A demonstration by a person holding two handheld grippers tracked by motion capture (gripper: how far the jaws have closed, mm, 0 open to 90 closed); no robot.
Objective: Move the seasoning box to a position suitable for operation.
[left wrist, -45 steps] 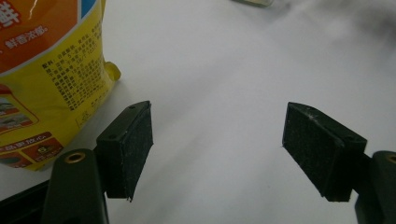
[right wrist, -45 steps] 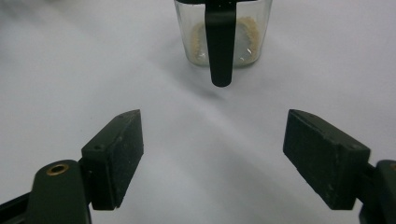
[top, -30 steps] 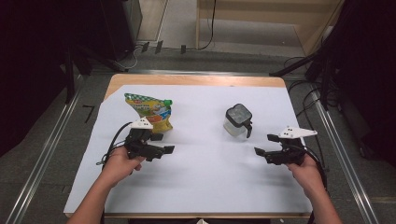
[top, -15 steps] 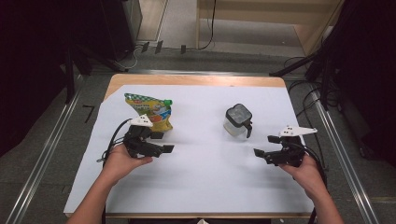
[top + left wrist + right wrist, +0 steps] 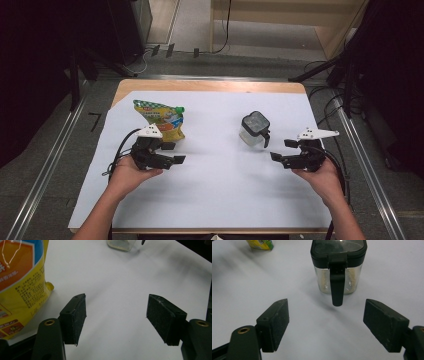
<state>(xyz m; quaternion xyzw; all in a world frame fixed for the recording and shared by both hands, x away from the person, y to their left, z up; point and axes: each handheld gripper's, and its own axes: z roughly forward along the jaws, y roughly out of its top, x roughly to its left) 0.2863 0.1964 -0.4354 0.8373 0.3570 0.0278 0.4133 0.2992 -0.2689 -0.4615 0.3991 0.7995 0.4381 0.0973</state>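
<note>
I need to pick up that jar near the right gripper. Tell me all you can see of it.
The jar is small and squarish, of clear glass or plastic, with a black lid and a black handle hanging down its near side. It stands upright on the white sheet, holding a little pale stuff. Nothing touches it; the right gripper faces it, jaws open.

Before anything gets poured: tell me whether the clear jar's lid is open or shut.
Shut. The black lid sits flat on the clear jar, its handle hanging down the front.

- Pouch (image 5: pixel 161 120): yellow, with orange and blue panels and a green cap.
- Jar (image 5: pixel 338 267): clear, with a black lid and handle.
- Counter (image 5: pixel 215 195): white cover.
</note>
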